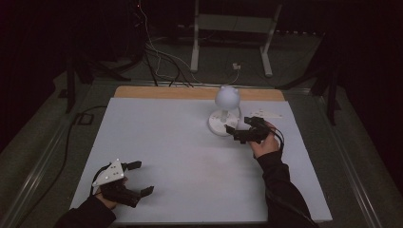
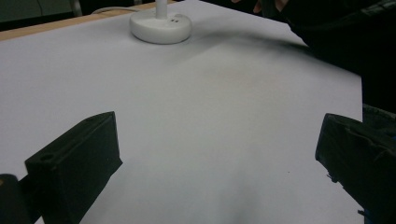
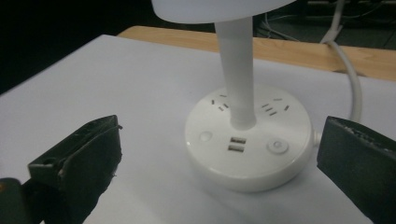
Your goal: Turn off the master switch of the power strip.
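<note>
A white desk lamp [image 1: 226, 99] with a round head stands on a round base [image 3: 247, 140] toward the back of the white table [image 1: 180, 156]. The base carries sockets, two USB ports and two round buttons. My right gripper [image 1: 239, 128] is open just right of the base, jaws pointing at it and empty; in the right gripper view the base sits between and beyond the fingertips [image 3: 79, 158]. My left gripper [image 1: 141, 177] rests open and empty near the table's front left corner. In the left gripper view the base [image 2: 160, 26] lies far ahead.
The lamp's white cord [image 3: 352, 84] runs off the back over a wooden strip [image 1: 190, 92]. A flat white piece [image 1: 266, 114] lies behind the right hand. Cables and a white metal frame [image 1: 233, 33] stand on the dark floor beyond the table.
</note>
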Tool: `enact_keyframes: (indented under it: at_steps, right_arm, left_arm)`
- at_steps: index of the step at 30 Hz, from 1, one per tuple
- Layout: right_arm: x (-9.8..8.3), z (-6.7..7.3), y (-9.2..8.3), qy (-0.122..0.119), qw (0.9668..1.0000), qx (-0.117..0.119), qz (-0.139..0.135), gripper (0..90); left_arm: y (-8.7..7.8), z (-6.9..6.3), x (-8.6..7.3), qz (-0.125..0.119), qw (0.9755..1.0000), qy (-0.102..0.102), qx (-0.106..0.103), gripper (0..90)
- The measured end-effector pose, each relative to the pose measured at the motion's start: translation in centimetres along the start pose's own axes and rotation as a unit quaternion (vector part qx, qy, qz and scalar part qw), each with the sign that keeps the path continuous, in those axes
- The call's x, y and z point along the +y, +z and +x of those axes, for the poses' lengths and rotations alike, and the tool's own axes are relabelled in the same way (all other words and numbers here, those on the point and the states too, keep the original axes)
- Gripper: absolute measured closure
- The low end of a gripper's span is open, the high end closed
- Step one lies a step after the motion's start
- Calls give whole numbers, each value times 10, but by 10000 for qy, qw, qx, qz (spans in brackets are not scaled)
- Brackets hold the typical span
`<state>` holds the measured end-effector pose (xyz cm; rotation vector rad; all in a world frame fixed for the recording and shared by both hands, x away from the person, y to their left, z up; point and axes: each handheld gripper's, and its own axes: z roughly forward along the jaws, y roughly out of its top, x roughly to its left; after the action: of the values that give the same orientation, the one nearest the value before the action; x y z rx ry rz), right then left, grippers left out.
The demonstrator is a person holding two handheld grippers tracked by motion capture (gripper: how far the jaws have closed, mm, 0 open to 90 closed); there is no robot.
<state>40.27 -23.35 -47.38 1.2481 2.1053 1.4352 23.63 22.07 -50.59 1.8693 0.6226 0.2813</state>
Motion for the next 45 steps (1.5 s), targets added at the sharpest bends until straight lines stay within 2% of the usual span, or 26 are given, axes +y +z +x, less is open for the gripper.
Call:
enact_keyframes:
  at_steps: [10,12,16,21,26,32,38,41,45]
  right_arm:
    - [-10,11,-20,-141,9997,208,72,0]
    - [-13,13,-25,-68,9994,334,94,0]
    - [-19,18,-35,-83,9989,459,69,0]
    - [-32,25,-44,-298,9986,380,199,0]
    - [-44,32,-55,-345,9979,489,267,0]
    - [-56,38,-70,-366,9973,601,216,0]
    - [-68,42,-90,-471,9970,582,190,0]
    - [-76,39,-99,-322,9975,605,169,0]
    - [-85,37,-107,-319,9976,556,266,0]
  left_arm:
    - [0,0,0,-7,10000,-17,-13,4]
    - [1,-1,0,9,10000,5,-9,4]
    - [0,0,0,-13,10000,-26,-5,4]
    - [0,-1,0,-14,10000,-22,-6,4]
    - [0,0,0,-35,10000,-22,-14,4]
    - [0,0,0,-25,10000,-10,-22,4]
    - [0,-1,0,-24,10000,-19,-15,4]
    - [0,-1,0,6,10000,6,-15,4]
    - [0,-1,0,-8,10000,-7,-7,4]
